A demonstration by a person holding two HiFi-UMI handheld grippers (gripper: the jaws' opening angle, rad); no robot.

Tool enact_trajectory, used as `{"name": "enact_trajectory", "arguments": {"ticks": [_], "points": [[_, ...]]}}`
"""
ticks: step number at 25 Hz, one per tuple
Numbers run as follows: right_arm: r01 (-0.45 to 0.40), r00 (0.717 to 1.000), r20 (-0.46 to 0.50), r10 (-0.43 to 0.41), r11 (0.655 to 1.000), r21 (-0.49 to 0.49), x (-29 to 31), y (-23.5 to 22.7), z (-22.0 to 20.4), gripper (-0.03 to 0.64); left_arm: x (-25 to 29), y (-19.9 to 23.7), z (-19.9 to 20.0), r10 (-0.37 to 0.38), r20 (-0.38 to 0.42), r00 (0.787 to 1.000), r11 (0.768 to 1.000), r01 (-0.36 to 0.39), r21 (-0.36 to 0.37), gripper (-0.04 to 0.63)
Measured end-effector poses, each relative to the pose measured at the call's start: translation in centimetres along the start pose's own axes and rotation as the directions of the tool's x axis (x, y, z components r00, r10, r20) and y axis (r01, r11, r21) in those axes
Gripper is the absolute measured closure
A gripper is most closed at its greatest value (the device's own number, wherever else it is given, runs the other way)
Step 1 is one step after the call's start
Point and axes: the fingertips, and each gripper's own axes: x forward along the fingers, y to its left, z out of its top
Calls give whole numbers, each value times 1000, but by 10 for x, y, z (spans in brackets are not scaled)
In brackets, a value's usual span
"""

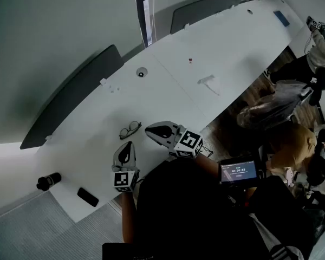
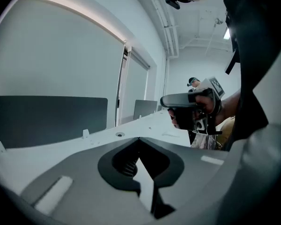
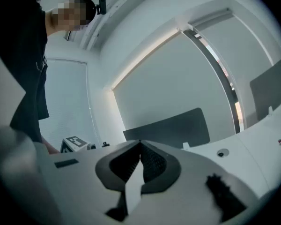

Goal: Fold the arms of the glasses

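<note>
Head view: glasses on table | left gripper closed, empty | right gripper closed, empty

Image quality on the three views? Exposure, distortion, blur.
Head view: dim, underexposed; glasses small but discernible on the white table. Left gripper view: heavy fisheye, dark corners, bright light strip overhead. Right gripper view: same fisheye vignette, foreground soft.

Dim, grey light all round. The white counter is the brightest thing from above, evenly lit, with no hard shadows; on it the glasses show only as a thin dark outline. Above the counter, a warm light strip glows along the wall top. Both gripper views bend and blacken at their corners.
</note>
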Motion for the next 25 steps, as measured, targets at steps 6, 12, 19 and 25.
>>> {"name": "enact_trajectory", "arguments": {"ticks": [6, 12, 19, 25], "points": [[-52, 999, -4, 52, 998, -25, 20, -23, 14, 609, 27, 27, -21, 105, -137, 985, 993, -97, 66, 588], [-83, 996, -30, 82, 996, -33, 19, -34, 14, 609, 36, 40, -60, 147, -314, 938, 967, -70, 243, 586], [-21, 999, -37, 20, 1000, -21, 13, -55, 17, 610, 45, 59, -105, 189, -515, 836, 899, 64, 434, 569], [-9, 998, -57, 8, 1000, -22, 11, -58, 10, 609, 56, 79, -120, 231, -575, 785, 856, 117, 503, 545]]}}
